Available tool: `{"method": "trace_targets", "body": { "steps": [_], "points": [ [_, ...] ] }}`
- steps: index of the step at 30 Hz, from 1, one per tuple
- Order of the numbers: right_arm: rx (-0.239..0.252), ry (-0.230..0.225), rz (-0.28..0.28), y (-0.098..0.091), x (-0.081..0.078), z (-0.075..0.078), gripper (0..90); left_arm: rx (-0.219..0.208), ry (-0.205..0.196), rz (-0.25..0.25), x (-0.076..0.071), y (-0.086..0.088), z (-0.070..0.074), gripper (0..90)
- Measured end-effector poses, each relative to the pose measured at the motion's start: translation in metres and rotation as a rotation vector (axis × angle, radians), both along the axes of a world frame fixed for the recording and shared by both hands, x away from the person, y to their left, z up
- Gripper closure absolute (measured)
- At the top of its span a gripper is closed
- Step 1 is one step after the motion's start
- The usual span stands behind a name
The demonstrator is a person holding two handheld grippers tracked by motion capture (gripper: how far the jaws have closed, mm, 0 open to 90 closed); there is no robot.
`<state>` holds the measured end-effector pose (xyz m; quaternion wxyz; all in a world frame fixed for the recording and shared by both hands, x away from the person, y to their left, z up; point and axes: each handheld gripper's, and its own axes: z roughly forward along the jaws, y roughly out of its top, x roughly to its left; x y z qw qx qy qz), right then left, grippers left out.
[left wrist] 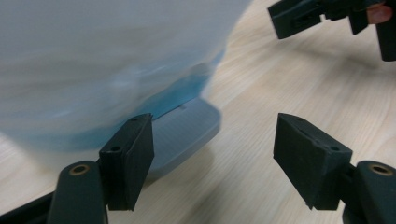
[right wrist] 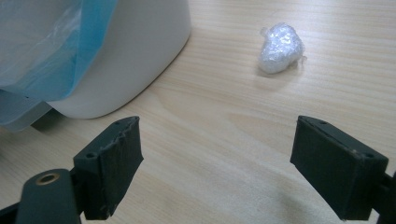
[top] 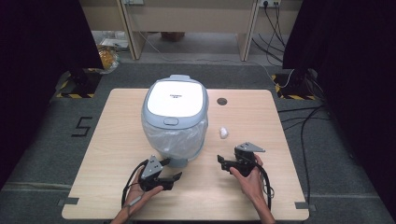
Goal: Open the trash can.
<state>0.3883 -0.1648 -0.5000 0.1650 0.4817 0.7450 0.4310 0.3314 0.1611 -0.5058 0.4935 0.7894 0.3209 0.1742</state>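
A white and grey-blue pedal bin [top: 175,116] with a clear bag liner stands mid-table, its lid down. Its grey pedal [left wrist: 187,133] juts out at the front. My left gripper [top: 172,169] lies just in front of that pedal. In the left gripper view its jaws [left wrist: 212,158] stand apart, one jaw beside the pedal and neither pressing on anything. A small crumpled ball of clear plastic [top: 224,133] lies on the table right of the bin. My right gripper [top: 223,163] is open near the ball [right wrist: 280,46], which lies ahead of its jaws [right wrist: 217,163] with bare wood between.
The wooden table [top: 116,140] has a round cable hole [top: 222,101] behind the ball. Cables [top: 299,121] run over the floor at the right. A desk stands at the back, with dark curtains on both sides. The right gripper also shows at the top right of the left gripper view [left wrist: 299,16].
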Motion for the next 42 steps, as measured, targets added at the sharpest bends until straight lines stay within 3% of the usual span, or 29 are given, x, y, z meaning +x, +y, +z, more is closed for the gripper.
{"method": "trace_targets", "body": {
  "steps": [5,8,15,22,38,42],
  "points": [
    [-0.006,-0.002,-0.010,-0.004,0.002,0.000,16.3,0.040,0.009,-0.032,0.002,-0.016,-0.002,28.3],
    [-0.003,-0.001,-0.014,-0.006,0.002,0.000,16.5,0.057,0.015,-0.032,0.004,-0.019,-0.004,27.9],
    [-0.004,0.002,-0.010,-0.009,0.003,0.000,17.0,0.102,-0.014,-0.002,0.004,-0.023,-0.006,26.4],
    [-0.009,0.007,0.002,-0.008,0.002,0.001,17.4,0.117,-0.016,-0.012,0.004,-0.023,-0.007,27.0],
    [-0.016,0.010,0.002,-0.010,0.003,0.001,17.6,0.130,0.025,-0.046,0.009,-0.021,-0.009,27.1],
    [-0.016,0.016,0.000,-0.011,0.004,0.001,17.6,0.163,0.024,-0.047,0.008,-0.024,-0.012,27.1]
  ]
}}
